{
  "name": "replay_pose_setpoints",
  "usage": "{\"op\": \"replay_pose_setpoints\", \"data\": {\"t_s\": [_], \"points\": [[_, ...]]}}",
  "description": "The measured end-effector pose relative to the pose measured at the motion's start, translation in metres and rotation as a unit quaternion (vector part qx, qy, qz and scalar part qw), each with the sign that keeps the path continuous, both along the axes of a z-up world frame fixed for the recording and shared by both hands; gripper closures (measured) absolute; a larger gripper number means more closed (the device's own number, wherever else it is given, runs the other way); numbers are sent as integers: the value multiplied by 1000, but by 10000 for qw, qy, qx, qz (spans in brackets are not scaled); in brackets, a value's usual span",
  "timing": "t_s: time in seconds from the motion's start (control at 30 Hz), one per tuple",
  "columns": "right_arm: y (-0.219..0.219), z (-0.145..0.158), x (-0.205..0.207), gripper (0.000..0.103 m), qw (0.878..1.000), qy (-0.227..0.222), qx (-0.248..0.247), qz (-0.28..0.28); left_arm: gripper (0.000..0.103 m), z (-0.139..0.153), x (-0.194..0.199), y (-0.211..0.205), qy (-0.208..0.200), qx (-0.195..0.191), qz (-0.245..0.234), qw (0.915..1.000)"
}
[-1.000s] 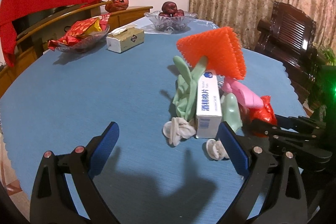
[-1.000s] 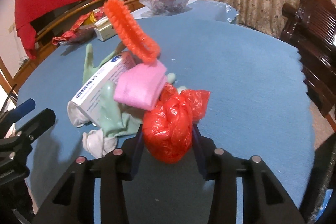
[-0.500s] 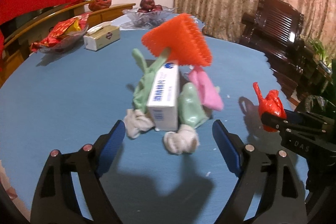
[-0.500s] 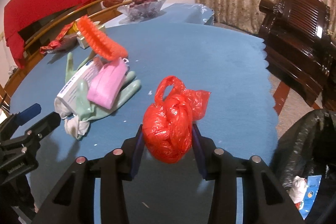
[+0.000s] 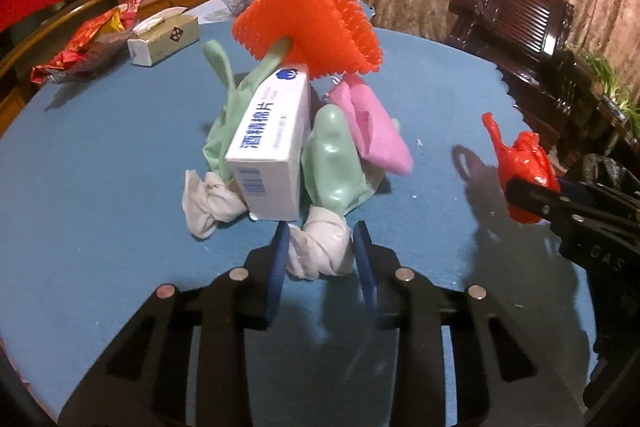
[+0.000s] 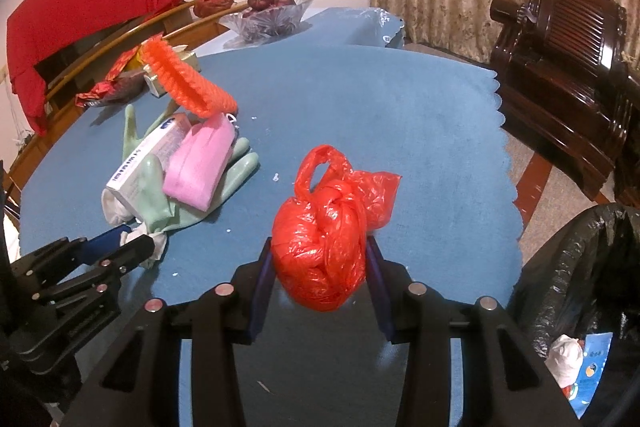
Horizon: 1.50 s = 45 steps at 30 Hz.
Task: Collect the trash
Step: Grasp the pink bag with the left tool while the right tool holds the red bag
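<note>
Closing left gripper (image 5: 320, 251) jaws around glove cuff (image 5: 320, 247) — contact unclear | right gripper (image 6: 319, 267) jaws clamp red bag (image 6: 320, 239)

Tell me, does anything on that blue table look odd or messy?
Yes: a heap of green rubber gloves, a white box, a pink pad and an orange spiky mat propped askew on top.

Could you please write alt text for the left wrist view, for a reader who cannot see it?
The left tongs have just been closing around the white cuff of a green rubber glove in a pile with a white box, a pink pad and an orange spiky mat on a blue table. At right, the other tongs hold a red plastic bag.
</note>
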State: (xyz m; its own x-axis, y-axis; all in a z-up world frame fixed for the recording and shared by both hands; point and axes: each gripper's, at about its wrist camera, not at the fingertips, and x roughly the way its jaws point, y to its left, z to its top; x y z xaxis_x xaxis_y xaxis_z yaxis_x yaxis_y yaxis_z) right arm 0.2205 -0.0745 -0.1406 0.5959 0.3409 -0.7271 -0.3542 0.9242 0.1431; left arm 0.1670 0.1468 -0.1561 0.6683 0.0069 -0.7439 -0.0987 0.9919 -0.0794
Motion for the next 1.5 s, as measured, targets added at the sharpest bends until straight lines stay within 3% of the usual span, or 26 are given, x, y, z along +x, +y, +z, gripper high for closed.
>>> {"op": "replay_pose_setpoints", "data": {"t_s": [0.33,0.43,0.5,0.67,0.9,1.1,1.27,1.33,1.4,1.5], "points": [[-6,2,-8,60,10000,-17,17,-15,73,7,-23,-20,74,-487,-300,9983],[-9,3,-9,60,10000,-19,18,-35,68,10,-24,-28,2,-424,-383,9984],[-11,4,-10,60,10000,-31,23,-52,50,11,-21,-29,-31,-385,-381,9985],[-18,8,-10,60,9999,-87,64,-118,48,11,-4,-25,-39,-295,-296,9991],[-26,13,-6,60,9997,-144,104,-191,47,33,-6,-29,-384,-353,-261,9983],[-31,18,-1,60,9994,-187,143,-249,54,38,10,-42,-503,-289,-383,9976],[-35,20,4,60,9992,-219,202,-276,61,24,33,-52,-348,-135,-420,9984],[-36,21,5,60,9991,-223,220,-278,68,17,40,-54,-227,-103,-411,9988],[-38,22,6,60,9991,-228,225,-279,84,14,42,-56,-167,-102,-416,9989],[-41,22,6,60,9991,-231,230,-285,98,17,39,-59,-256,-88,-451,9986]]}}
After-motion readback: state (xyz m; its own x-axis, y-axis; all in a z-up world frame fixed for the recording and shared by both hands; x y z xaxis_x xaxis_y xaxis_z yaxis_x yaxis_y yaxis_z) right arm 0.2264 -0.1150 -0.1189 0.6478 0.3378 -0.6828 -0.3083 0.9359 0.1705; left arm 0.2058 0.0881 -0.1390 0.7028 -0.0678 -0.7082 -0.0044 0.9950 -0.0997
